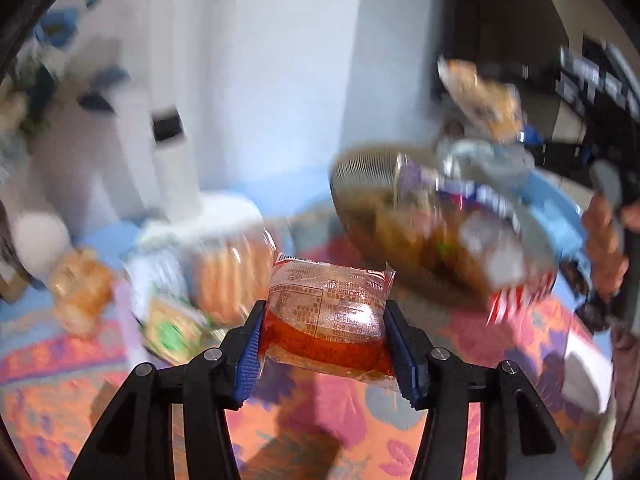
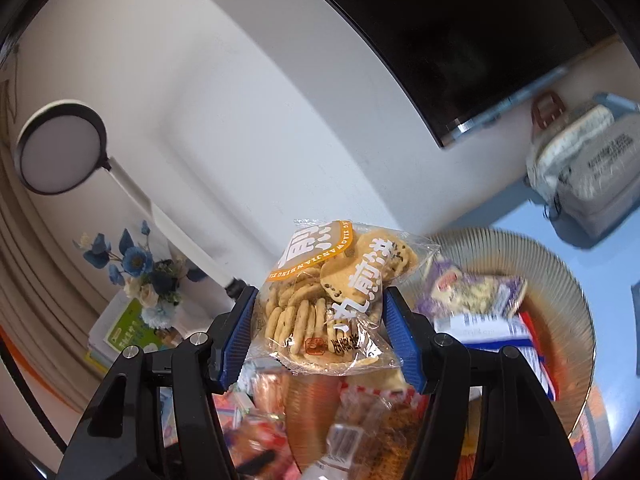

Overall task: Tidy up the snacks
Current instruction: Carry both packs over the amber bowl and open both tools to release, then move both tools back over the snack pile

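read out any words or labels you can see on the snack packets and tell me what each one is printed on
"XIAOWANJIANBING": on the orange band of the cracker packet in the right claw, seen upside down; the last letters are unclear.
Large white Chinese characters on the same packet: upside down, not read with confidence.
Red-and-clear packet in the left claw: a printed table of small text, too small to read.
Packets in the ribbed bowl: blurred, unreadable.

Bare orange-and-pink patterned cloth on the worktop (image 1: 328, 432) lies open below the left tongs (image 1: 325, 344). Loose snack packets (image 1: 168, 320) crowd its left; the round ribbed glass bowl (image 1: 360, 172), heaped with packets, blocks the right.
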The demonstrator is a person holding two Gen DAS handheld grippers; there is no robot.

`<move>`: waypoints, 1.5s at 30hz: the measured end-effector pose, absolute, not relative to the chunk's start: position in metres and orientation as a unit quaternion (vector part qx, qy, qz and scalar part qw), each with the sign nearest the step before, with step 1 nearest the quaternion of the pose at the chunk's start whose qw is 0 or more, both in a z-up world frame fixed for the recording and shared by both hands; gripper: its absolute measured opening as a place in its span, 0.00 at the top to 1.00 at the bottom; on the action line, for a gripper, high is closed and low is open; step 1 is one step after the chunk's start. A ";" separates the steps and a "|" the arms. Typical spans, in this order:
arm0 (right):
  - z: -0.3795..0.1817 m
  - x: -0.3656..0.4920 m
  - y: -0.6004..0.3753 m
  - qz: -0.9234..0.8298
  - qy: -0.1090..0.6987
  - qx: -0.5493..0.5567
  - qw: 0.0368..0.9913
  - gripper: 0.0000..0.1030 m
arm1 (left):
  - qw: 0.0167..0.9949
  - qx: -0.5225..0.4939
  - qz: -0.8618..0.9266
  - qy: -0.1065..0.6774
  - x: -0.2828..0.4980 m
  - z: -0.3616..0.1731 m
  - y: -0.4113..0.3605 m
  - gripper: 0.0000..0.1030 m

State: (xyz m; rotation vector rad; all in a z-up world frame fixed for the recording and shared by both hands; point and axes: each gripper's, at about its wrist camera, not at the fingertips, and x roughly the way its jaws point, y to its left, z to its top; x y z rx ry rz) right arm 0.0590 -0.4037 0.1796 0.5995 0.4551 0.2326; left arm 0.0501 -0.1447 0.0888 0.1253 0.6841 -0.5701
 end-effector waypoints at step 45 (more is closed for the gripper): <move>0.142 0.088 -0.190 0.204 0.347 0.220 0.888 0.03 | 0.915 -0.002 -0.085 0.395 0.103 0.068 0.006 0.07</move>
